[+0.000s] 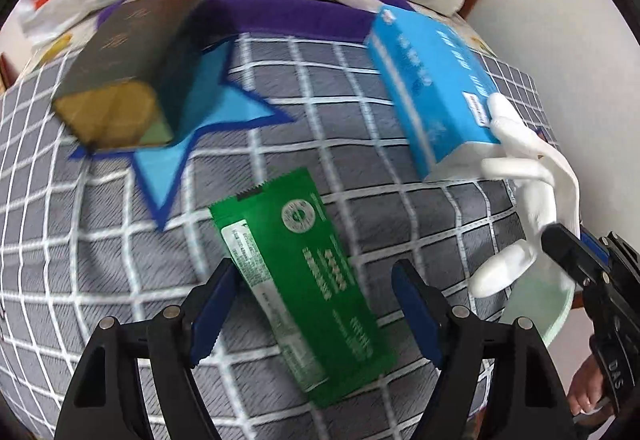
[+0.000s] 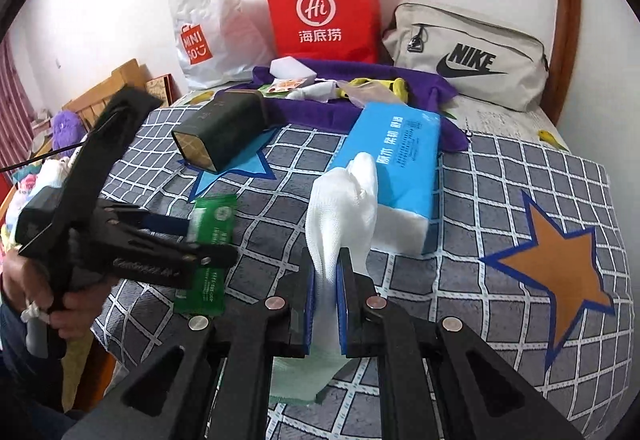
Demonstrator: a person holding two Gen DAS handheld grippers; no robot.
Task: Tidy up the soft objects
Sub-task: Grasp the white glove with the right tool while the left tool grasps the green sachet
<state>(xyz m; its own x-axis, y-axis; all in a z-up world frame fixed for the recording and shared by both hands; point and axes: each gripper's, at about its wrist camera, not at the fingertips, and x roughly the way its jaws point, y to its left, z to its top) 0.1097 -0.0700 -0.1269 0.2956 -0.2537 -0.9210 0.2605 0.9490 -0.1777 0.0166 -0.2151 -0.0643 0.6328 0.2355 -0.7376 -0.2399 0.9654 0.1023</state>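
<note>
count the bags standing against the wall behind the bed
3: a white plastic bag on the left, a red paper bag in the middle, a beige Nike bag on the right. Others may be hidden.

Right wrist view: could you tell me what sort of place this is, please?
Probably a bedroom: a bed with a checked blanket, a wooden headboard against the wall, and shopping bags and a Nike pouch on it.
</note>
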